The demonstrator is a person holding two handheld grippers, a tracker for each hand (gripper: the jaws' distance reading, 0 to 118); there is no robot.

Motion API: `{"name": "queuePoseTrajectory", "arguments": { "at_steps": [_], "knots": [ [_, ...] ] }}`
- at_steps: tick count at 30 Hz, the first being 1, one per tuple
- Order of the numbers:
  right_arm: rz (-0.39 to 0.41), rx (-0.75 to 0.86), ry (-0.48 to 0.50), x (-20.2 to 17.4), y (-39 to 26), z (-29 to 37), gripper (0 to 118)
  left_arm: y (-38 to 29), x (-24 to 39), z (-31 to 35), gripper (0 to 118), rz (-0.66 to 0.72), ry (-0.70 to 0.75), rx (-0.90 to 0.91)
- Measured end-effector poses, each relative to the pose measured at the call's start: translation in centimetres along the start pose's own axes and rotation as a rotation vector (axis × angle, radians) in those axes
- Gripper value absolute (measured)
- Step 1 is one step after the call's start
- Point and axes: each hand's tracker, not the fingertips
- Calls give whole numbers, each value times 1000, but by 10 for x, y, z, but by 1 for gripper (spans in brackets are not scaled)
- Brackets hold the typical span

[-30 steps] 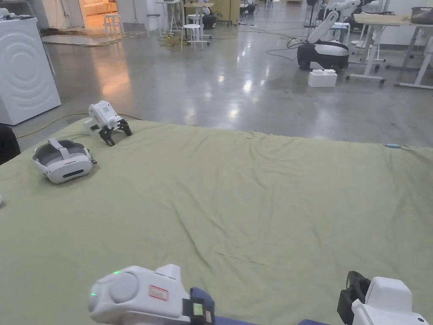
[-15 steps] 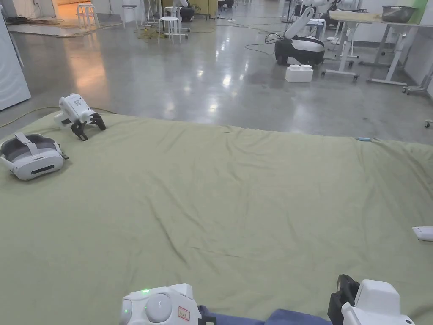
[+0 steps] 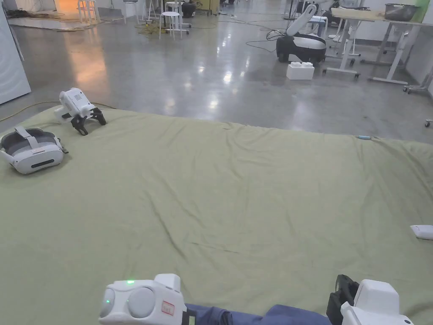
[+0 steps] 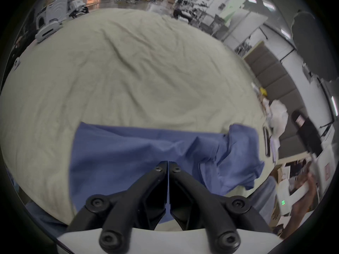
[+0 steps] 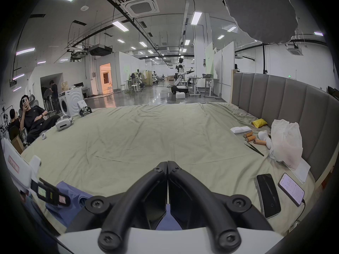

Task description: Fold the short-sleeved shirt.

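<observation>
bed sheet [image 3: 237, 190]: green, wrinkly, spread over the whole bed
headset [image 3: 31, 150]: white, lay on the sheet at far left
spare gripper [image 3: 80, 109]: white w/ black jaws, sat just behind the headset
headboard [image 5: 286, 100]: grey, padded, stood along the right side
plastic bag [image 5: 286, 140]: white, crumpled, leaned on the headboard
2 phones [image 5: 267, 195]: lay flat side by side, one screen lit
yellow pouch [image 5: 259, 122]: near the headboard
floor [image 3: 220, 72]: grey, shiny
washer [image 5: 72, 101]: white, past the bed's far left corner
person [image 5: 34, 118]: sat beside the bed w/ a phone
</observation>
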Motion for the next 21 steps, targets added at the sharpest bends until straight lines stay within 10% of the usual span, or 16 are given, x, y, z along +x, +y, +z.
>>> {"name": "queuePoseTrajectory", "arguments": {
  "at_steps": [21],
  "knots": [
    [7, -32, 5, 2, -7, -3, 0, -22, 24, -12, 6, -13, -228, 29]
  ]
}}
